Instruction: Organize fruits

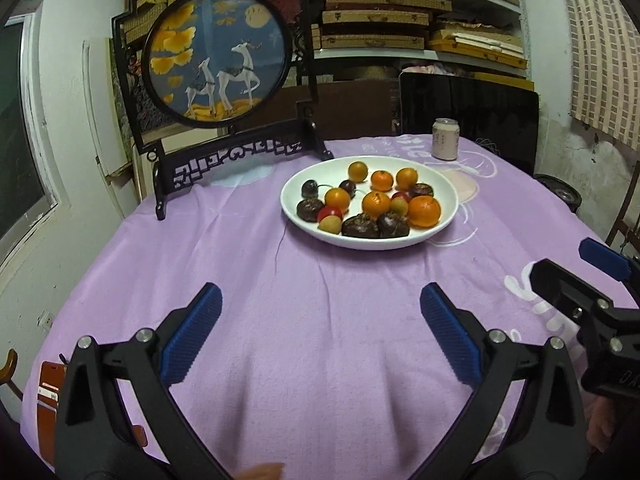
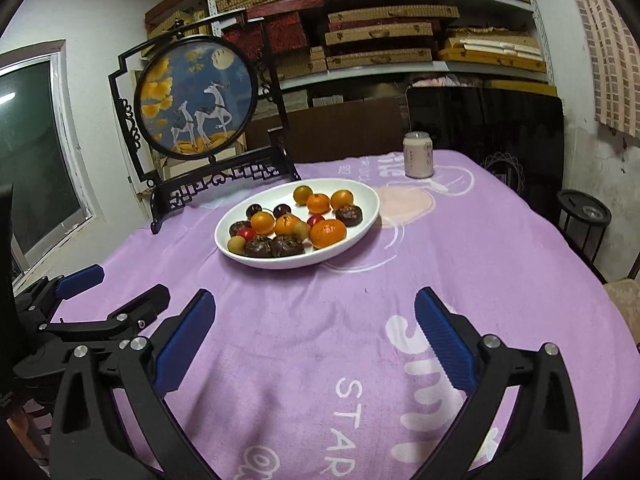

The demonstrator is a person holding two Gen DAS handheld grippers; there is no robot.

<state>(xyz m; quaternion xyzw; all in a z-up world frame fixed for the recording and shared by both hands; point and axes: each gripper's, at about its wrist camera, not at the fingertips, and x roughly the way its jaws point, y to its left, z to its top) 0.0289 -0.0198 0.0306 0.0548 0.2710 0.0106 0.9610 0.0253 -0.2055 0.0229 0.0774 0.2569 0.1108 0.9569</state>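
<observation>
A white oval plate [image 1: 448, 188] sits on the purple tablecloth and holds several fruits: oranges [image 1: 424, 211], dark brown fruits [image 1: 360, 226], red ones [image 1: 329, 212] and a pale yellow one [image 1: 330, 225]. The plate also shows in the right wrist view [image 2: 370, 200], with an orange [image 2: 328, 233] at its near side. My left gripper [image 1: 320, 332] is open and empty, low over the cloth, well short of the plate. My right gripper [image 2: 314, 332] is open and empty too, also short of the plate. Each gripper shows at the other view's edge.
A pale drink can [image 1: 445, 139] stands behind the plate. A black framed round deer picture [image 1: 218, 60] stands at the back left of the table. A red-brown wallet [image 1: 50, 396] lies at the near left edge. Shelves with boxes fill the back wall.
</observation>
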